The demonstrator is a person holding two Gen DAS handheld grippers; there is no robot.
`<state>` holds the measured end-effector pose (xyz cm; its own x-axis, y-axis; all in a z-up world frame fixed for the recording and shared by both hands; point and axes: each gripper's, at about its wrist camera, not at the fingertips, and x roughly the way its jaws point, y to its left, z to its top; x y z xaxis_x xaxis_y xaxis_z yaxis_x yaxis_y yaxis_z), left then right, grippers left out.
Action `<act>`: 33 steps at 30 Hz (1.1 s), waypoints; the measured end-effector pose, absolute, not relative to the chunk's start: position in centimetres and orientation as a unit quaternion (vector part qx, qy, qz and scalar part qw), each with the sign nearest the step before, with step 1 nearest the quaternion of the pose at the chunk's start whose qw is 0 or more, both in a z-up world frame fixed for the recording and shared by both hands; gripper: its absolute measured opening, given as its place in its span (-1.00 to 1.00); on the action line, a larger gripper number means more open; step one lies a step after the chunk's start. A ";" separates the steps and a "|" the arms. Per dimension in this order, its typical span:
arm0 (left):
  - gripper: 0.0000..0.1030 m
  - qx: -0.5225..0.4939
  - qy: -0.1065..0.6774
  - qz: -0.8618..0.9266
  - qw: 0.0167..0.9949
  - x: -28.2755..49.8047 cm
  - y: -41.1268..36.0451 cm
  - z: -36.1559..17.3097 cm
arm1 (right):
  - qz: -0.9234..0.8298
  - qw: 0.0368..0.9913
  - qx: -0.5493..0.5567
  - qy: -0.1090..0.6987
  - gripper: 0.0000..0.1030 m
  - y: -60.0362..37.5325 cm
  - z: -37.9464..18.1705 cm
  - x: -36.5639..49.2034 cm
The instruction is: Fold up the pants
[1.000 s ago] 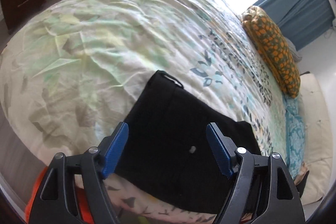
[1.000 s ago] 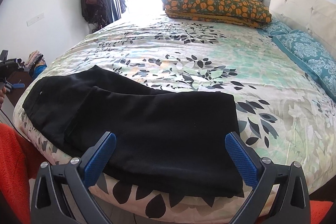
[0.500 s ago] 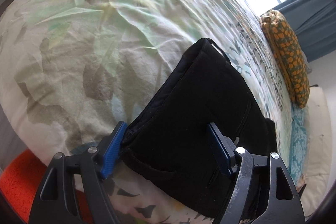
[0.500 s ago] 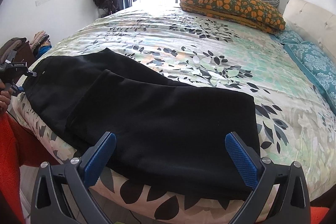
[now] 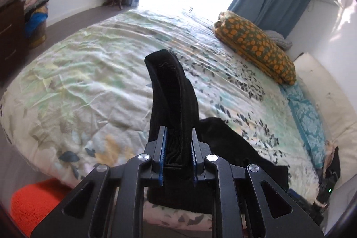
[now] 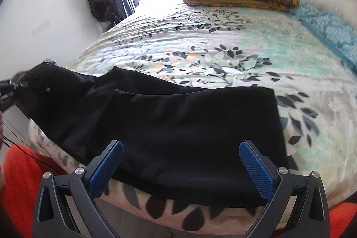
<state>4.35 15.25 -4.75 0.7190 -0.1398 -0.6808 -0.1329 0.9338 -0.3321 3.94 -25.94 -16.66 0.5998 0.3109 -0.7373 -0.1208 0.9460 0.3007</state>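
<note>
Pants (image 6: pixel 183 126) lie along the near edge of the bed (image 6: pixel 223 55). Our left hand-held gripper (image 5: pixel 177 160) pinches the waistband; our right hand-held gripper (image 6: pixel 180 162) hangs wide above the legs. A shallow pinch could slip, dropping the fold crooked.

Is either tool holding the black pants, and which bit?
The left tool pinches the black pants at the waistband end. The right tool is open, holding nothing.
</note>
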 end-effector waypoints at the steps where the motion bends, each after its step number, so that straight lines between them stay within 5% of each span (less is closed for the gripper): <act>1: -0.69 -0.144 0.368 -0.006 0.918 4.0 12.8 -4.4 | 0.154 0.868 0.164 0.444 1.00 -25.6 -16.4 4.8; 6: -0.69 -0.023 0.345 -0.039 0.937 2.4 3.3 -5.1 | 0.344 0.705 0.360 0.505 1.00 -17.3 -14.4 11.5; 11: -0.64 0.122 0.315 -0.054 0.940 0.4 -2.8 -6.8 | 0.386 0.659 0.286 0.579 0.97 -7.6 -13.8 17.3; 12: -0.53 0.143 0.317 -0.071 0.935 -0.2 -3.4 -7.1 | 0.370 0.663 0.244 0.603 0.64 -6.7 -14.3 17.9; 13: -0.42 0.157 0.323 -0.088 0.929 -0.7 -3.7 -7.3 | 0.352 0.669 0.206 0.621 -0.11 -6.2 -14.9 18.3; 16: -0.22 0.154 0.325 -0.143 0.922 -2.9 -3.2 -6.5 | 0.339 0.670 0.187 0.633 -0.42 -7.2 -16.9 18.3; 23: 0.10 0.019 0.300 -0.148 0.942 -4.2 4.6 -1.2 | 0.367 0.654 0.313 0.583 -0.48 -16.6 -14.8 17.3; 33: 0.10 -0.075 0.385 -0.109 0.913 0.3 7.0 -6.8 | 0.283 0.664 0.361 0.591 -0.48 -35.1 -18.7 13.8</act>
<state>0.32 7.00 -6.77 0.6795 -0.2578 -0.6869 0.1416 0.9647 -0.2220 13.80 -35.14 -18.67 0.1422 0.8018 -0.5805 0.0509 0.5797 0.8132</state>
